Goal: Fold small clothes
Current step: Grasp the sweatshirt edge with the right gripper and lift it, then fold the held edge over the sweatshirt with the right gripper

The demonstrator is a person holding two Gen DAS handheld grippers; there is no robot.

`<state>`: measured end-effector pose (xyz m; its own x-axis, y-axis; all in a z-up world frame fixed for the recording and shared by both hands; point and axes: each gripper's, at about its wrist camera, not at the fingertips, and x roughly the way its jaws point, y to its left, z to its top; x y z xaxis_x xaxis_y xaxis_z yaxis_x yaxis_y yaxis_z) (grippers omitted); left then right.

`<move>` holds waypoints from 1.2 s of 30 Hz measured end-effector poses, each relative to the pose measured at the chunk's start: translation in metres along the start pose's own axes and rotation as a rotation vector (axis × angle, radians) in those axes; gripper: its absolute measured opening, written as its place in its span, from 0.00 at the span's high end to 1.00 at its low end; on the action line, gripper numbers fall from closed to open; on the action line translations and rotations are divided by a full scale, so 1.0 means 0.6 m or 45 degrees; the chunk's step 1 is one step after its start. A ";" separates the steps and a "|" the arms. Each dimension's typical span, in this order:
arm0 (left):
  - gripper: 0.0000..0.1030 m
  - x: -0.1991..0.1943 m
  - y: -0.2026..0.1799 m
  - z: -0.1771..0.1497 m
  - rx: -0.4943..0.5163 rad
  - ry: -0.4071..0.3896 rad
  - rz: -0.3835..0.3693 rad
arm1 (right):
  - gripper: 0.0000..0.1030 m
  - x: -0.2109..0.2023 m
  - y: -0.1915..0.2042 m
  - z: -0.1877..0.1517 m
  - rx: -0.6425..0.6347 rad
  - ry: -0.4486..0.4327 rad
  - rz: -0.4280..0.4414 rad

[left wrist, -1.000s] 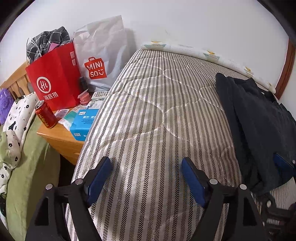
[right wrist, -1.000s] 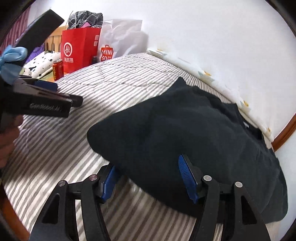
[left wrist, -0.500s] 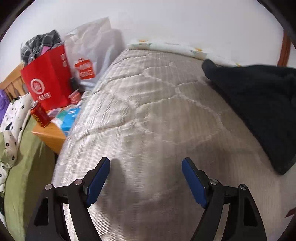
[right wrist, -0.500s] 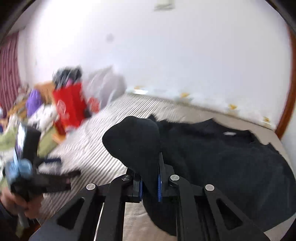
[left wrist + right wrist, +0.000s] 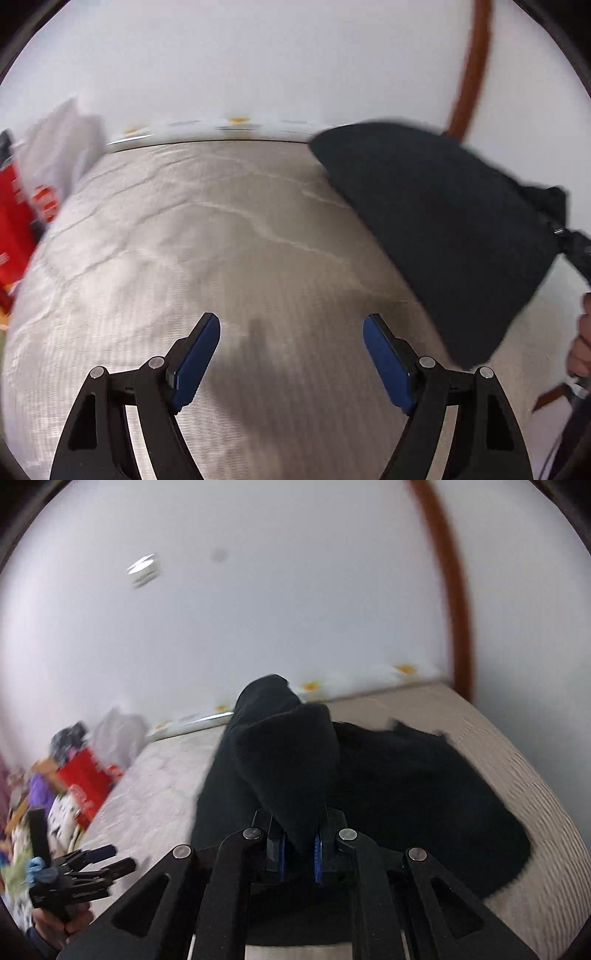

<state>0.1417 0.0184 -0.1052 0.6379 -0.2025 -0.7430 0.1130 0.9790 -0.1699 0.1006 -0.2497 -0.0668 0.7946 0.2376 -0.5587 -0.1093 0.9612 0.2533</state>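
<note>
On the bed [image 5: 229,236], which serves as the landmark throughout, little of the folding is seen to be done. At the bed's left edge a red bag [image 5: 86,781] and a pale bag [image 5: 118,734] are made out, blurred, and neither belongs to the task. Nearer the bed's middle, the left hand-held gripper [image 5: 291,354] is held above bare quilted cover with its blue pads [image 5: 195,362] wide apart and nothing between them; in the right wrist view it is shown at the lower left [image 5: 107,858], borne by a hand [image 5: 61,923].

Toward the bed's right side the dark garment [image 5: 406,794] is found. Most of it is spread over the cover, while one edge is lifted clear of the bed and is pinched between the closed jaws of the right hand-held gripper [image 5: 299,843], the cloth rising in a peak above them. In the left wrist view the raised part [image 5: 436,229] hangs as a dark sheet over the bed's right half.

The first fold is judged to be just begun: an edge has been taken up but not yet laid over the rest. No finished crease is visible, and the blur leaves it unclear whether a sleeve or a hem is held. The carrying over, the laying down and any further folds are judged to be left.
</note>
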 end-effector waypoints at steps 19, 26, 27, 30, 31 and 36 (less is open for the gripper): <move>0.24 0.024 -0.155 -0.041 0.228 0.095 -0.373 | 0.73 0.102 -0.146 -0.038 0.217 0.185 -0.022; 0.25 0.062 -0.218 -0.043 0.339 0.115 -0.292 | 0.83 0.086 -0.167 -0.048 0.199 0.152 -0.029; 0.26 0.068 -0.223 -0.041 0.340 0.119 -0.284 | 0.83 0.089 -0.167 -0.052 0.196 0.163 -0.037; 0.42 0.076 -0.224 -0.031 0.316 0.100 -0.269 | 0.81 0.094 -0.161 -0.055 0.167 0.190 -0.065; 0.49 0.082 -0.219 -0.025 0.307 0.097 -0.264 | 0.81 0.097 -0.159 -0.055 0.157 0.195 -0.073; 0.80 0.074 -0.210 -0.015 0.280 0.042 -0.264 | 0.82 0.115 -0.159 -0.055 0.157 0.237 -0.038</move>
<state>0.1489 -0.1140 -0.1228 0.5592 -0.3961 -0.7283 0.4030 0.8976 -0.1788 0.1462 -0.3203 -0.1558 0.6713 0.2422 -0.7005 -0.0043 0.9464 0.3230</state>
